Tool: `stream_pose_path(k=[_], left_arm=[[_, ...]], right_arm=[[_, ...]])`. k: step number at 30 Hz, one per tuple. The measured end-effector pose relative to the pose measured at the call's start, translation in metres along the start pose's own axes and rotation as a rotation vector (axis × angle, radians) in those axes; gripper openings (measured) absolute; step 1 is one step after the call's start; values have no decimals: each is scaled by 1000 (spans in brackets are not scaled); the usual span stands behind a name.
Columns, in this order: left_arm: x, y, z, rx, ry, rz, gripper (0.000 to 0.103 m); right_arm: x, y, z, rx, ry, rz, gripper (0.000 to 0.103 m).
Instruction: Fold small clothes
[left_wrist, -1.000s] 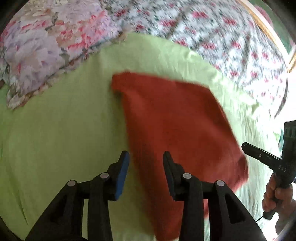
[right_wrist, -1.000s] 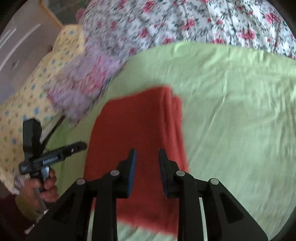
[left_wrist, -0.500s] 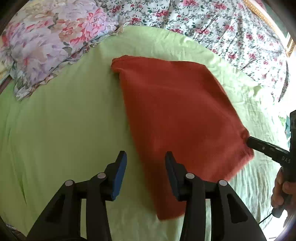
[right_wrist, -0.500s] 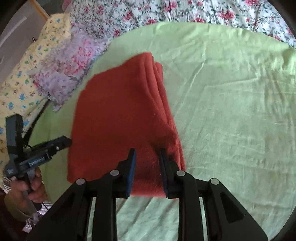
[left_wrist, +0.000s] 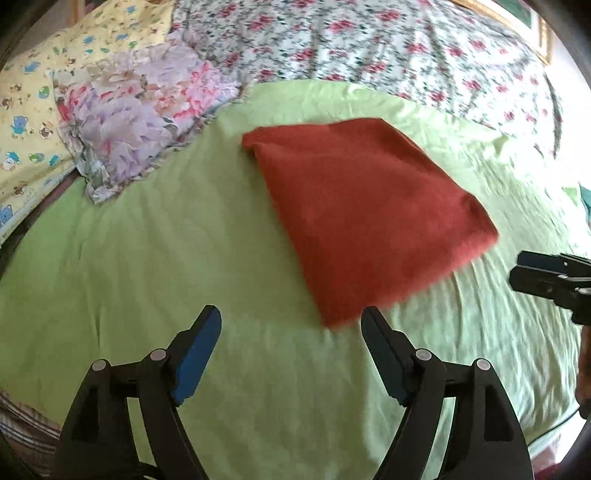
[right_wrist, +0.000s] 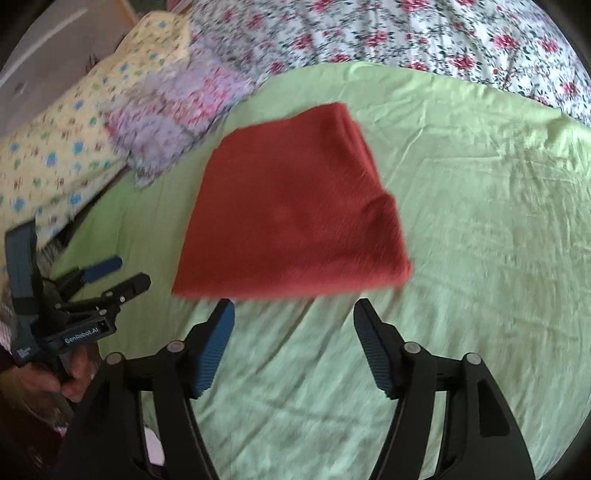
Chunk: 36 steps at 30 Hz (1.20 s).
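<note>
One folded red cloth (left_wrist: 365, 218), one green sheet (left_wrist: 147, 258), two opening claws

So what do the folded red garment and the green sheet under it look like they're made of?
The red garment looks like a soft knit or fleece: matte, with a fuzzy nap and thick rounded fold edges, though blur hides the weave. The green sheet looks like thin woven cotton or a blend: smooth, matte, with many fine sharp creases.
</note>
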<state>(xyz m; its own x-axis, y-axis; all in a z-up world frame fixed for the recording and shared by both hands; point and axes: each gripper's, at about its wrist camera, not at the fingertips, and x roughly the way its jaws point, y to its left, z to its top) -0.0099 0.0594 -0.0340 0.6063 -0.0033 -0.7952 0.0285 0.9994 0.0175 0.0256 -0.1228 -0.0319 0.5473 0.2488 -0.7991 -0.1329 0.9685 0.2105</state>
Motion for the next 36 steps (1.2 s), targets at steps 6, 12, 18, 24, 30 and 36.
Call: stream_pose_path(k=[6, 12, 18, 24, 30, 36], left_arm=[[-4, 3, -8, 7, 2, 0, 82], [4, 6, 9, 0, 4, -4, 82], [12, 5, 31, -7, -16, 32, 83], [21, 3, 44, -9, -7, 34, 83], [27, 1, 49, -26, 6, 30, 84], [29, 2, 53, -39, 12, 28, 85]], right_arm=[[3, 13, -18, -37, 15, -41, 77], [6, 15, -9, -45, -15, -71, 80], [11, 16, 9, -45, -31, -87, 81], [20, 19, 29, -44, -44, -94, 83], [26, 19, 31, -32, -40, -81, 84], [29, 17, 32, -26, -32, -76, 84]])
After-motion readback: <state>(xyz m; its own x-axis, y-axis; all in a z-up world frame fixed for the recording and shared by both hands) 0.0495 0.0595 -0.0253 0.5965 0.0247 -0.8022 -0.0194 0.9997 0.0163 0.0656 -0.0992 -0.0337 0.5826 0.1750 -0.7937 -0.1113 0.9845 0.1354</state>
